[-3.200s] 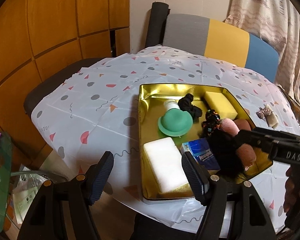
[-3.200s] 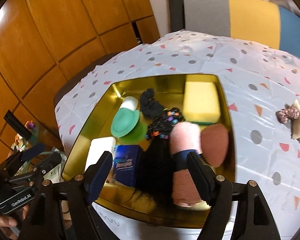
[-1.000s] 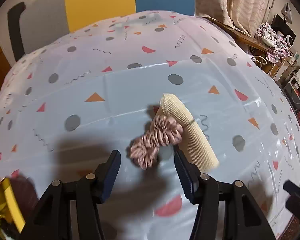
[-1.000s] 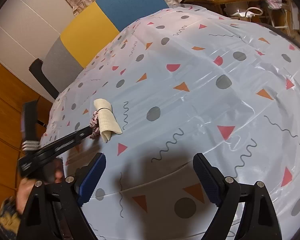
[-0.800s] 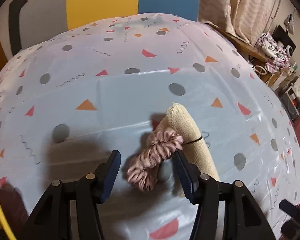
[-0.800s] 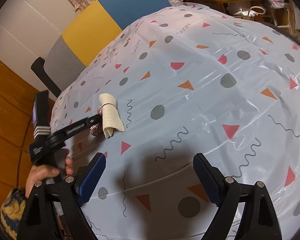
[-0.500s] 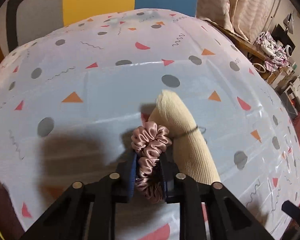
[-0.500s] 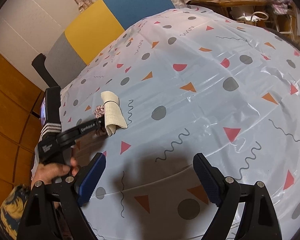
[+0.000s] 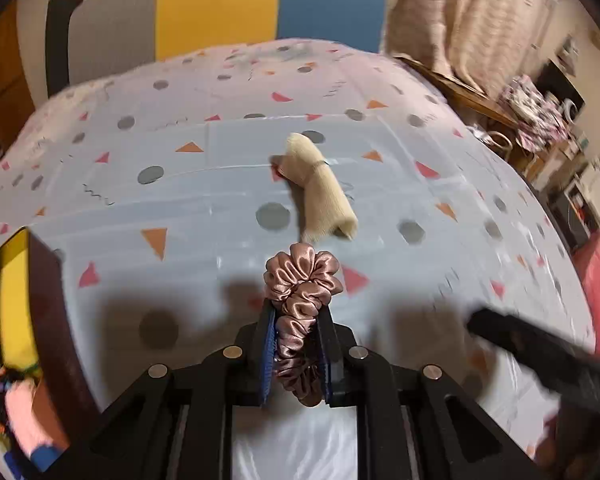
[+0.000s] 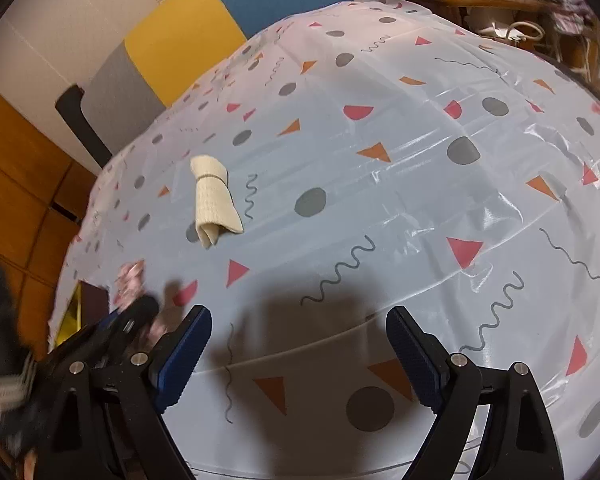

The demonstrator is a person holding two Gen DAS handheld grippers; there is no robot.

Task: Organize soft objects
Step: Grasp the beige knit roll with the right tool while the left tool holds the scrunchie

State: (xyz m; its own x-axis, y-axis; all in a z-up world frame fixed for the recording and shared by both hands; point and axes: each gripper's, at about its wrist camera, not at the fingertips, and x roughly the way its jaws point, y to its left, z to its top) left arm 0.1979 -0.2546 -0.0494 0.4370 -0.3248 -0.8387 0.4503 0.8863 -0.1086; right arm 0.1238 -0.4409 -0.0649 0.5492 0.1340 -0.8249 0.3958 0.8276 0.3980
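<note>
My left gripper is shut on a pink satin scrunchie, lifted above the patterned tablecloth. Beyond it lies a rolled cream cloth, tied with a thin band. The right wrist view shows that same cream cloth at the left, and the left gripper blurred with the scrunchie in it. My right gripper stands open over bare tablecloth with nothing between its fingers. The gold tray shows at the far left edge with soft items in it.
A grey, yellow and blue chair back stands behind the table. A curtain and room clutter lie at the right. Wooden wall panels rise at the left. The right gripper's black body crosses the left wrist view's lower right.
My left gripper shut on the scrunchie, lifted it off the cloth and pulled back toward the tray. The cream cloth stayed on the table. My right gripper held still, open.
</note>
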